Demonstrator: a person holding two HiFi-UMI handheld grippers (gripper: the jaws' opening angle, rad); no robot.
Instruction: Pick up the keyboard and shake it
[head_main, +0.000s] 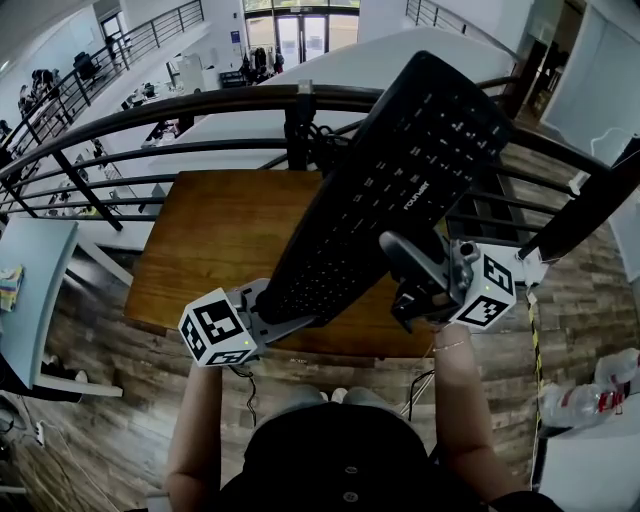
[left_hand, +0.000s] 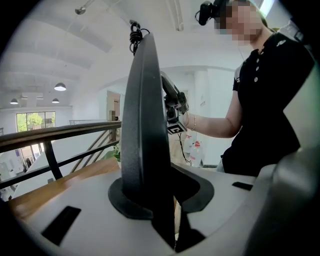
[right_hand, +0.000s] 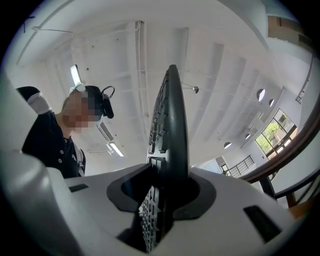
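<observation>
The black keyboard (head_main: 400, 180) is up in the air above the wooden table (head_main: 200, 240), tilted, its far end raised toward the railing and its key side facing up. My left gripper (head_main: 285, 310) is shut on its near lower end. In the left gripper view the keyboard (left_hand: 142, 125) stands edge-on between the jaws of the left gripper (left_hand: 157, 200). My right gripper (head_main: 405, 255) is shut on the keyboard's right long edge. The right gripper view shows keys on the keyboard (right_hand: 172, 130) clamped in the right gripper (right_hand: 162, 200). A coiled cable (left_hand: 135, 35) hangs at the far end.
A black metal railing (head_main: 200, 105) runs just behind the table, with an open drop to a lower floor beyond it. A pale table (head_main: 30, 290) stands at the left. A plastic bag with bottles (head_main: 585, 395) lies on the floor at the right.
</observation>
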